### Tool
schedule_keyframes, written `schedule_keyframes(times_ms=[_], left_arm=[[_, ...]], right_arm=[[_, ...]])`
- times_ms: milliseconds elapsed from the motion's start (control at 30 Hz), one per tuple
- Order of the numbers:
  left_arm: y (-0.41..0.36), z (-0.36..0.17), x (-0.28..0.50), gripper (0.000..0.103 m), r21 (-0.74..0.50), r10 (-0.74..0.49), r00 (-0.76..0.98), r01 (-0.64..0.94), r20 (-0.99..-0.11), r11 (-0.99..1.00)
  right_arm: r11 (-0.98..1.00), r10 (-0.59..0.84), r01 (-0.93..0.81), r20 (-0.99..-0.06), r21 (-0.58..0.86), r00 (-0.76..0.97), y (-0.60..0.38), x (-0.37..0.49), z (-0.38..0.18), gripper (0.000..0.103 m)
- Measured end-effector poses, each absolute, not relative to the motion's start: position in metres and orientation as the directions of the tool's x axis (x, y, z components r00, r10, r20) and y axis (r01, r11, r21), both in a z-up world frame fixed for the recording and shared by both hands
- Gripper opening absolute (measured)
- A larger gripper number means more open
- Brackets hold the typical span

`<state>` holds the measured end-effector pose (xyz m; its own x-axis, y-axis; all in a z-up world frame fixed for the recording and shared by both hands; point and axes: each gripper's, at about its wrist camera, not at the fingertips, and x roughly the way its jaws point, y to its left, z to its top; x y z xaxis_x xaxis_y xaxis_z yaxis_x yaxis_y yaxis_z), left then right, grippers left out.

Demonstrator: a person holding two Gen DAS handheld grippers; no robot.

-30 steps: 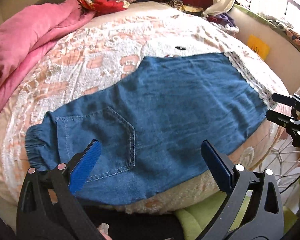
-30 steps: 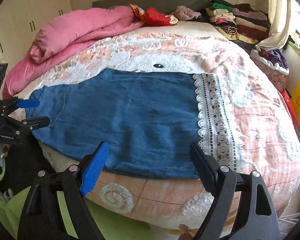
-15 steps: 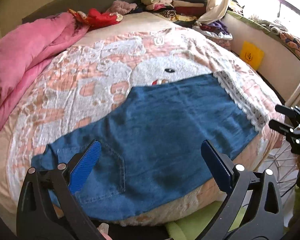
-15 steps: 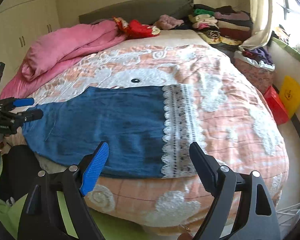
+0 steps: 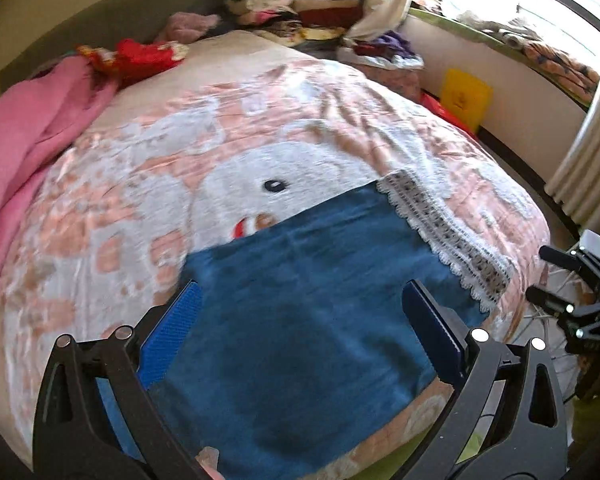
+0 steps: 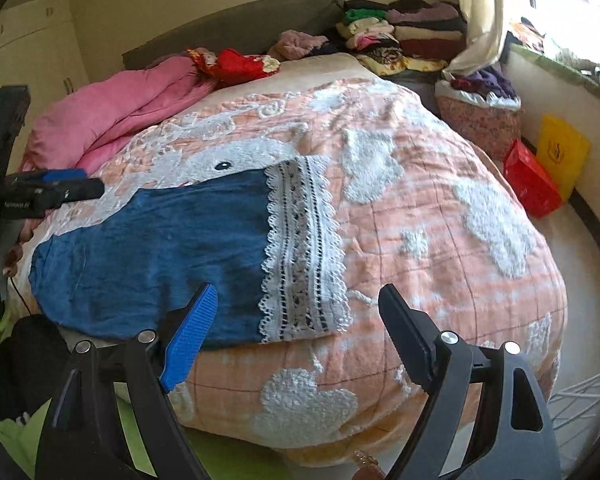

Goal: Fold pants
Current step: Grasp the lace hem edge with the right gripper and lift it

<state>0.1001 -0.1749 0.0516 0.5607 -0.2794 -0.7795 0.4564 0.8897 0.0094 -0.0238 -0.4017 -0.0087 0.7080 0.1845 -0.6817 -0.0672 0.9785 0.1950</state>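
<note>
Blue denim pants with a white lace hem lie flat on the front part of the bed; in the right wrist view the pants run left from the lace hem. My left gripper is open and empty, held above the pants' middle. My right gripper is open and empty, held above the bed's front edge near the lace hem. Each gripper shows at the edge of the other's view, the right one and the left one.
The bed has a peach and white bedspread. A pink duvet lies at the back left. Stacked clothes sit at the headboard. A red box and a yellow bag stand on the floor right.
Both grippers have drawn back and turned right, so the pants sit lower and further left in both views. Both stay open. The pants have not moved.
</note>
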Motion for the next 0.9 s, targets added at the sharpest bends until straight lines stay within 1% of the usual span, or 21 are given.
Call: schedule_keyframes(times_ms=[333, 600, 767, 800, 833, 867, 900], left_arm=[[-0.231, 0.028, 0.153, 0.095, 0.029, -0.324, 0.514, 0.564, -0.794, 0.825], [-0.264, -0.011, 0.2, 0.095, 0.057, -0.298, 0.475, 0.599, -0.828, 0.799], [-0.273, -0.027, 0.218, 0.094, 0.001, -0.333, 0.43, 0.613, -0.839, 0.79], [-0.276, -0.03, 0.221, 0.094, -0.009, -0.344, 0.422, 0.621, -0.839, 0.784], [-0.277, -0.033, 0.222, 0.093, -0.018, -0.35, 0.414, 0.624, -0.84, 0.782], [-0.278, -0.035, 0.223, 0.085, -0.03, -0.358, 0.402, 0.629, -0.842, 0.777], [-0.28, -0.038, 0.223, 0.068, -0.04, -0.367, 0.389, 0.638, -0.845, 0.769]], right_arm=[[0.962, 0.241, -0.068, -0.711, 0.263, 0.661, -0.405, -0.005, -0.038, 0.082], [0.953, 0.263, -0.058, -0.718, 0.297, 0.645, -0.406, 0.015, -0.053, 0.082], [0.947, 0.282, -0.056, -0.733, 0.317, 0.62, -0.408, 0.027, -0.067, 0.083], [0.943, 0.294, -0.064, -0.724, 0.327, 0.624, -0.409, 0.027, -0.068, 0.081], [0.94, 0.302, -0.07, -0.715, 0.334, 0.63, -0.409, 0.027, -0.068, 0.073], [0.931, 0.327, -0.091, -0.699, 0.353, 0.636, -0.409, 0.026, -0.067, 0.053], [0.925, 0.345, -0.105, -0.69, 0.365, 0.636, -0.408, 0.026, -0.065, 0.053]])
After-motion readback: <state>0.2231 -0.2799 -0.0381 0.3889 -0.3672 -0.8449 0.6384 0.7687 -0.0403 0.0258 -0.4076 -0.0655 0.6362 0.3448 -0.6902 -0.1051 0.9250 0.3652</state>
